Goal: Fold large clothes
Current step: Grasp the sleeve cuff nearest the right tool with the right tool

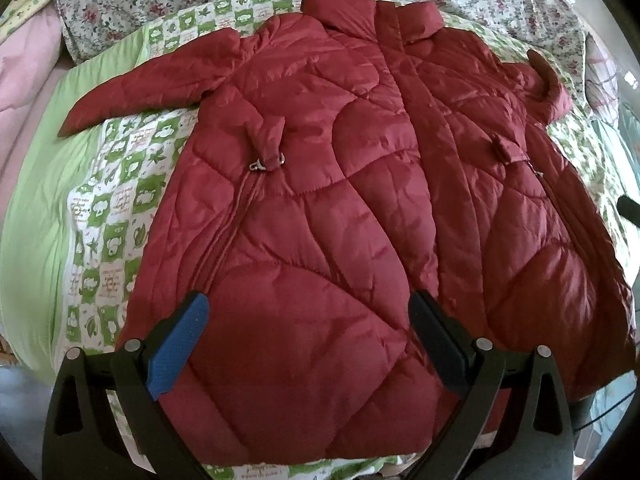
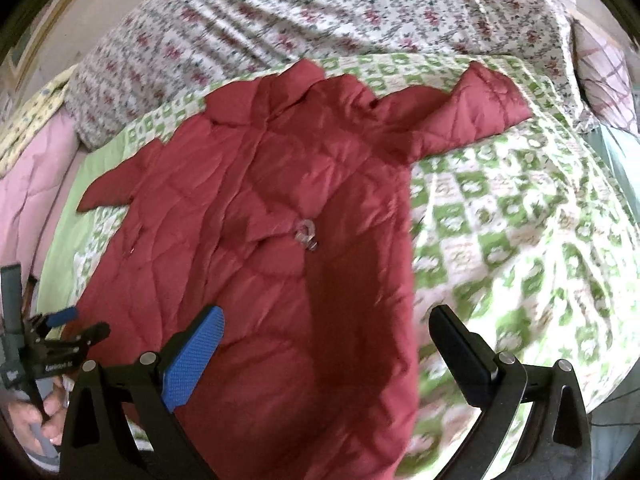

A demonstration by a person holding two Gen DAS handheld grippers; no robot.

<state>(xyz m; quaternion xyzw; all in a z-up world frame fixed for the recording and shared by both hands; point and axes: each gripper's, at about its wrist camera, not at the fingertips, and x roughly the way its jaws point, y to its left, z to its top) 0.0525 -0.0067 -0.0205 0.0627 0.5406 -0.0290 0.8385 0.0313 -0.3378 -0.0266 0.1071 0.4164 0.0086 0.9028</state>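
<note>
A dark red quilted jacket (image 1: pixel 340 184) lies spread flat, front up, on a green-and-white patterned blanket (image 1: pixel 108 216), collar at the far end, both sleeves out to the sides. My left gripper (image 1: pixel 308 320) is open and empty, hovering over the jacket's lower hem. In the right wrist view the same jacket (image 2: pixel 256 216) lies at the centre-left with its right sleeve (image 2: pixel 476 112) stretched out. My right gripper (image 2: pixel 324 340) is open and empty above the jacket's right hem edge. The left gripper also shows in the right wrist view (image 2: pixel 60 332), held by a hand at the lower left.
A floral sheet (image 2: pixel 320 12) covers the bed's far side. A pink quilt (image 1: pixel 24 64) lies at the left. The plain green blanket border (image 1: pixel 36 200) runs along the left side. The patterned blanket (image 2: pixel 520 216) spreads to the jacket's right.
</note>
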